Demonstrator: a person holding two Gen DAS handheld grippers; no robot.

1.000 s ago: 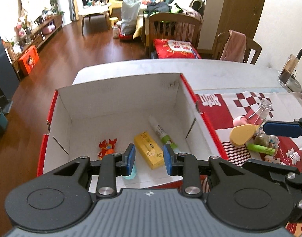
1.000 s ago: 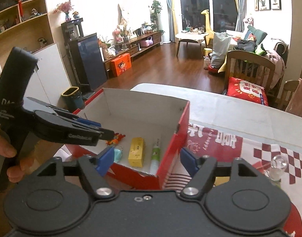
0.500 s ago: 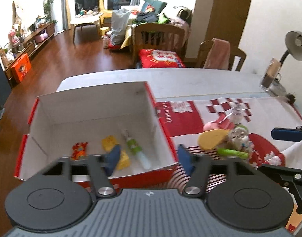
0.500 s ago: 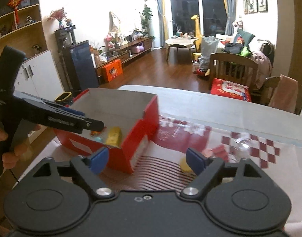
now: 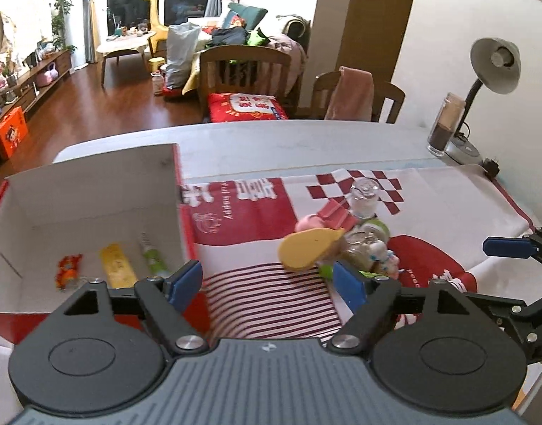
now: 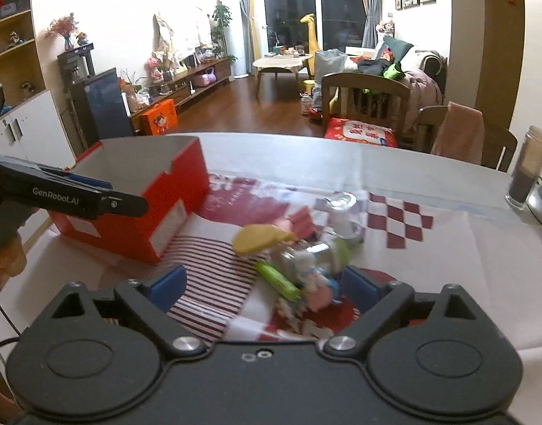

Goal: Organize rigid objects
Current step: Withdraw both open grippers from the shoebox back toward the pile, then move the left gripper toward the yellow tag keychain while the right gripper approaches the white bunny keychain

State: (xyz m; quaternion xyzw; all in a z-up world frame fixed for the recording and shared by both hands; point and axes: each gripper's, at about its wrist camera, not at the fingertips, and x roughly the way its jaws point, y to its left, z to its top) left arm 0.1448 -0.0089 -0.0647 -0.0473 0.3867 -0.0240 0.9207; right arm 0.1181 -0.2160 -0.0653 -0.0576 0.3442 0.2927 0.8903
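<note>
A red cardboard box [image 5: 90, 184] [image 6: 179, 191] with a white inside stands at the left of the table. It holds an orange figure [image 5: 67, 271], a yellow pack [image 5: 117, 269] and a green-white tube [image 5: 154, 260]. A pile on the red-and-white cloth holds a yellow flat toy [image 5: 308, 248] [image 6: 262, 237], a glass bottle [image 5: 365, 198] [image 6: 342, 212], a jar [image 5: 361, 251], a green marker [image 6: 278, 279] and a small figurine [image 6: 317, 288]. My left gripper [image 5: 267, 281] is over the striped cloth, jaws opening, nothing between them. My right gripper [image 6: 264, 283] is near the pile, jaws opening around the marker without touching.
A desk lamp [image 5: 494, 67] and a tall glass [image 5: 444, 124] [image 6: 528, 168] stand at the table's far right. Wooden chairs [image 5: 246, 74] with a red cushion sit behind the table. The right gripper's blue finger [image 5: 508, 247] shows at the right edge of the left wrist view.
Both grippers have moved right, away from the box toward the pile, and both have widened their jaws. The box has slid to the left in both views.
</note>
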